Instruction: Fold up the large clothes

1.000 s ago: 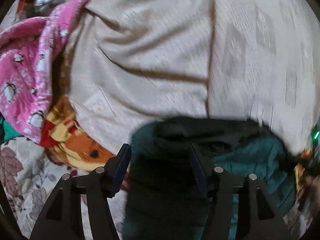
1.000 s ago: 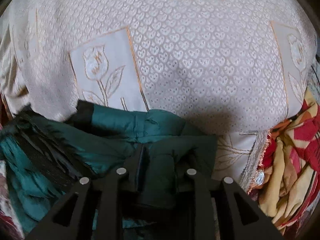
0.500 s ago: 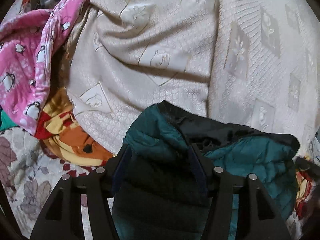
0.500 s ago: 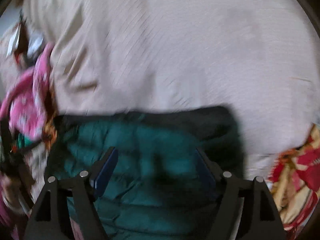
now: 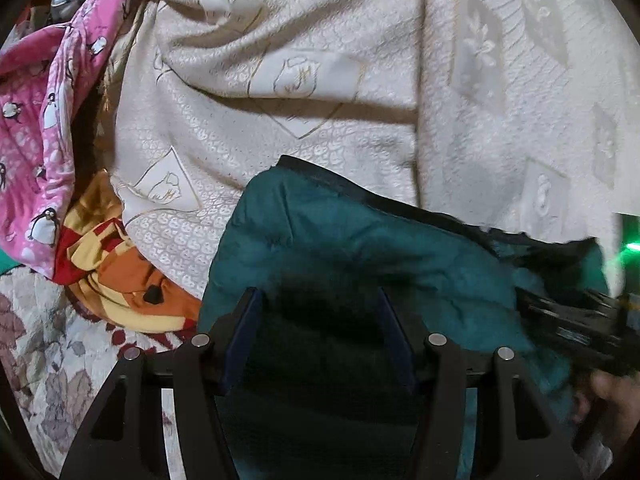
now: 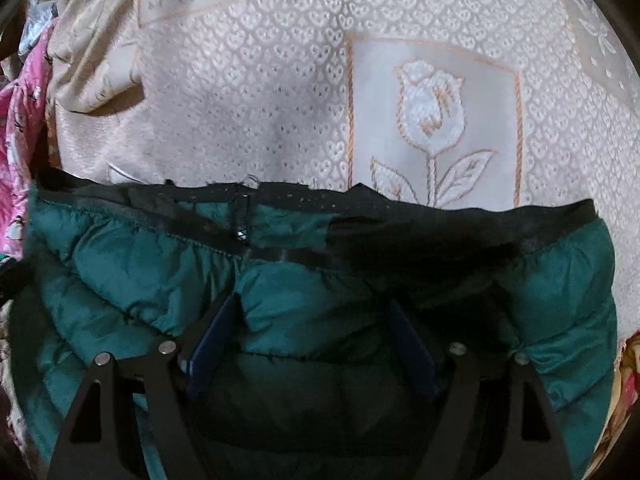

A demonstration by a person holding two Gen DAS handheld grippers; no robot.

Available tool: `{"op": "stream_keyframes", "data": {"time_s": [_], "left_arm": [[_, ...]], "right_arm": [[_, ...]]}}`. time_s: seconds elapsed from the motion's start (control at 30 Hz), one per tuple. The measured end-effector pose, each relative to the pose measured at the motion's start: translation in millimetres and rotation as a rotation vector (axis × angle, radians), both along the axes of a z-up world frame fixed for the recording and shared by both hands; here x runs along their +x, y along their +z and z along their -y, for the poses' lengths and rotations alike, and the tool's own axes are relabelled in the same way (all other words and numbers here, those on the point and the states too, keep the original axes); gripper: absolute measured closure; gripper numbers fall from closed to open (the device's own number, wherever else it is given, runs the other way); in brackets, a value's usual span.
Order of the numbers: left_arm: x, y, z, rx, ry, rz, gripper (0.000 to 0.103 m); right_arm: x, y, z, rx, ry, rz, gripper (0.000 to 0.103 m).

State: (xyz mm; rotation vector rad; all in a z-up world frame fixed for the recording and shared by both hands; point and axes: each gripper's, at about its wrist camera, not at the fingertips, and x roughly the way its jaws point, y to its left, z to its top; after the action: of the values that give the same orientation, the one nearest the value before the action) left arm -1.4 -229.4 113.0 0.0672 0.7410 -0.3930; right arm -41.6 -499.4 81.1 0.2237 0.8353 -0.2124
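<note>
A dark green quilted jacket point(image 5: 360, 248) with a black edge lies on a cream patterned bedspread point(image 5: 320, 120). My left gripper point(image 5: 320, 320) is shut on a thick fold of it, and green fabric fills the gap between the pads. In the right wrist view the jacket point(image 6: 140, 272) spreads across the lower half, its black edge band running left to right. My right gripper point(image 6: 312, 340) stands wide open just above the jacket, pads clear of the fabric. The right gripper's black frame point(image 5: 580, 324) and a hand point(image 5: 612, 396) show at the left wrist view's right edge.
A pink penguin-print cloth point(image 5: 36, 120) and an orange, yellow and red cloth point(image 5: 120, 280) lie bunched to the left of the jacket. A leaf-print quilt point(image 5: 40, 360) lies at lower left. More red and yellow cloth point(image 6: 628, 380) sits at the right edge.
My right gripper let go of the jacket fold, opened wide and swung across the jacket. The left gripper kept its grip and shifted a little; the jacket now lies more spread out.
</note>
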Motion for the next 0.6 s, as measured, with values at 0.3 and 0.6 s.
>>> {"op": "stream_keyframes", "data": {"time_s": [0.3,0.6], "left_arm": [[27.9,-22.2,3.5,0.041,0.058,-0.036,0.069],[30.1,-33.5,11.0,0.072,0.059,-0.003,0.063]], "right_arm": [[-56.3,31.6,32.6,-0.126,-0.044,0.054,0.02],[-41.9,-20.1,72.2,-0.078,-0.144,-0.023,0.014]]}}
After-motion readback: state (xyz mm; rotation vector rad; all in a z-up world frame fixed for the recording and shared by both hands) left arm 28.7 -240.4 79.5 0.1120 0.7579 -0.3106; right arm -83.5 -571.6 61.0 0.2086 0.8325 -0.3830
